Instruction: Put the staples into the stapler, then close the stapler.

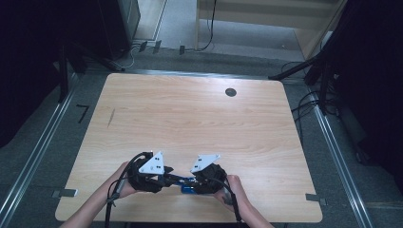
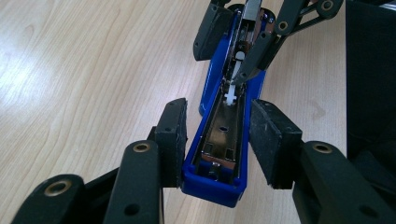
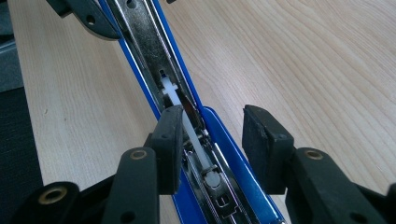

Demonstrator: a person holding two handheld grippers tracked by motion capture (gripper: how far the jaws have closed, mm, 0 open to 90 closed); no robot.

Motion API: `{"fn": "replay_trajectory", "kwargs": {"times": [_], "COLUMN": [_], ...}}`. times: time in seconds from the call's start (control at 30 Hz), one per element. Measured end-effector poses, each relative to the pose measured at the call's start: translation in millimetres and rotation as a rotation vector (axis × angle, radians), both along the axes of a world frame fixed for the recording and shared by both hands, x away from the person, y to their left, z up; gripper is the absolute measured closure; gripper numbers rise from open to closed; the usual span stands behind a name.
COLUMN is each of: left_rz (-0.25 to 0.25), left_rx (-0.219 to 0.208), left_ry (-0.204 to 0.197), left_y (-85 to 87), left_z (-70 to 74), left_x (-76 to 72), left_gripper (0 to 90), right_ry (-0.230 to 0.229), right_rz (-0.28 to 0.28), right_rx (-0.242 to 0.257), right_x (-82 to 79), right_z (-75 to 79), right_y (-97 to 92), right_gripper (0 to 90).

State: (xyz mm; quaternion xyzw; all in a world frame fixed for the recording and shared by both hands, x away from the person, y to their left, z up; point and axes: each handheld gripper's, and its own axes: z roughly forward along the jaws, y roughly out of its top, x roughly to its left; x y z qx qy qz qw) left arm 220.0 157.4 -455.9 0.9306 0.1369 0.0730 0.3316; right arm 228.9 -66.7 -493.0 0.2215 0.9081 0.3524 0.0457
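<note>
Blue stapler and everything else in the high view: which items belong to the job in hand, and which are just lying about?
In the job:
- blue stapler, opened, metal staple channel showing
- left tool, straddling its end
- right tool, at its other end

Lying about:
- table's dark round hole
- floor cables

1. I see a light wooden table (image 1: 190,114) across the centre of the frame.
2. I see a dark round grommet (image 1: 230,92) in the tabletop, upper right of centre.
3. I see black cables (image 1: 304,107) on the grey floor (image 1: 43,133), at the right edge.
</note>
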Motion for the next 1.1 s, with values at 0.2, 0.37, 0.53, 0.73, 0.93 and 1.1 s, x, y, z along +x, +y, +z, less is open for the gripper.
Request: {"fn": "replay_trajectory", "kwargs": {"times": [0.2,0.37,0.53,0.73,0.93,1.1], "left_rz": [0.005,0.025,0.014,-0.002,-0.015,-0.025], "left_rx": [0.013,0.022,0.031,0.006,-0.02,-0.027], "left_ry": [0.001,0.016,0.014,0.001,-0.009,-0.018], "left_y": [6.3,11.2,7.7,6.9,1.4,-2.2], "left_z": [2.6,-0.2,-5.2,-2.5,4.3,7.5], "left_x": [-1.5,-1.2,-2.4,-2.9,-3.3,-3.3], "left_gripper": [48.9,47.7,56.9,59.7,60.8,61.2], "right_ry": [0.008,0.007,0.007,-0.011,-0.02,-0.059], "right_rz": [0.003,0.005,0.007,0.014,0.005,0.026], "right_rx": [-0.001,0.0,-0.001,0.005,0.007,0.017], "right_x": [0.6,0.7,0.9,-0.7,-3.8,-8.1], "right_z": [-0.1,-0.1,0.0,1.7,3.6,9.0], "right_y": [0.1,-0.1,-0.2,0.3,-2.1,-2.2], "right_gripper": [61.0,61.0,61.0,62.4,64.6,74.4]}}
